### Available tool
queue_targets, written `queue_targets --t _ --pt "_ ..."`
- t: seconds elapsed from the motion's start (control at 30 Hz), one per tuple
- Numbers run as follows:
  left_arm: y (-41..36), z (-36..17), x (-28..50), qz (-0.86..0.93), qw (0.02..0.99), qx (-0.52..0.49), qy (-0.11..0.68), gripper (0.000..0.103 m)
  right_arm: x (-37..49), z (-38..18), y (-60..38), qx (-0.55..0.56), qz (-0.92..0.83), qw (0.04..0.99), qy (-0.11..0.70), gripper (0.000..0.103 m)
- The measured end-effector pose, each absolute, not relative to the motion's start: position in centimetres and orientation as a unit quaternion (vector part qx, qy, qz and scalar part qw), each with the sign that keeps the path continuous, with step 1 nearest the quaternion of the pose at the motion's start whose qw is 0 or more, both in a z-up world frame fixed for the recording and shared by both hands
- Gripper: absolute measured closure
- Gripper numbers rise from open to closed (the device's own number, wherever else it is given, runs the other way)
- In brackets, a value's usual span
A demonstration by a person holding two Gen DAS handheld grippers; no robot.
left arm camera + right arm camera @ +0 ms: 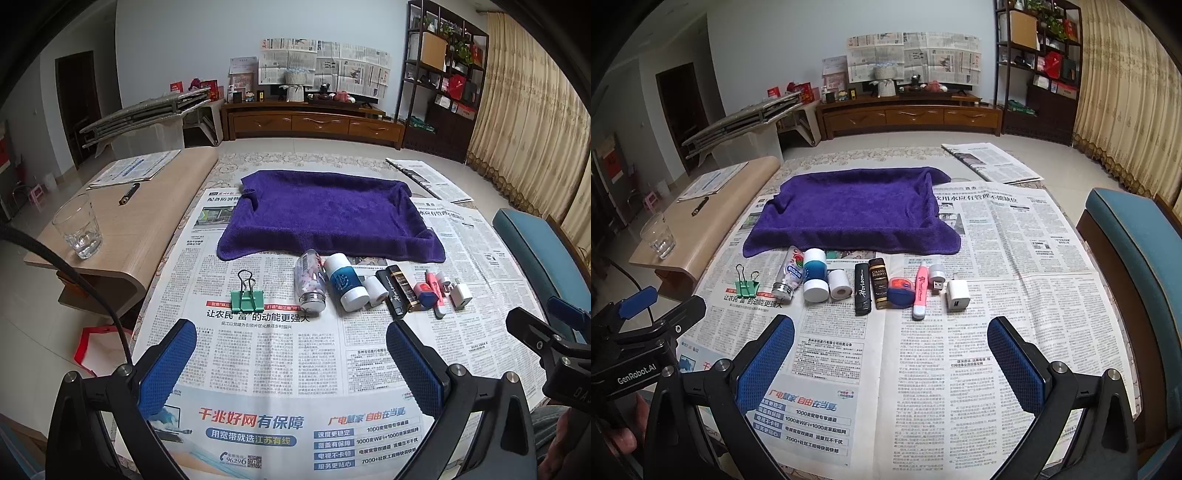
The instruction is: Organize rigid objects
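On the newspaper (997, 258), just before the near edge of the purple towel (849, 210), small things are laid in a row running left to right. The pink pen (919, 288), black lighter (861, 290) and blue-and-white bottle (815, 275) are set lengthwise, pointing toward the towel. What the towel covers is hidden. Both grippers, left (291, 354) and right (891, 354), are held apart, empty, above the near paper.

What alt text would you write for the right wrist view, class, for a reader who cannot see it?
An open right claw hovers over a newspaper-covered table, facing a row of small items that runs from a green binder clip to a white charger plug. Behind the row lies a purple towel.
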State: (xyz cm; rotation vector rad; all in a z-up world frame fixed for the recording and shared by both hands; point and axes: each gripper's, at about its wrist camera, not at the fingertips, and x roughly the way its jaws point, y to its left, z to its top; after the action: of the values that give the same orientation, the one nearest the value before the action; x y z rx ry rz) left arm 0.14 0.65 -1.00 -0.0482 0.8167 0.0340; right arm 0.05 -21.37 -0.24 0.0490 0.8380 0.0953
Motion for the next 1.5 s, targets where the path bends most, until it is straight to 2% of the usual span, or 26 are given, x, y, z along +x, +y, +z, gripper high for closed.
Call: queue_targets --t 1.07,1.5 --pt "0.8 -1.0 0.3 0.022 0.917 -0.021 0.397 0.0 0.1 -0.3 -22.4 0.03 0.045 0.911 0.408 0.0" --pt "1.5 -3.1 2.8 0.022 0.911 -0.032 0.41 0.0 0.8 -1.0 -23.7 0.04 0.05 0.914 0.401 0.0"
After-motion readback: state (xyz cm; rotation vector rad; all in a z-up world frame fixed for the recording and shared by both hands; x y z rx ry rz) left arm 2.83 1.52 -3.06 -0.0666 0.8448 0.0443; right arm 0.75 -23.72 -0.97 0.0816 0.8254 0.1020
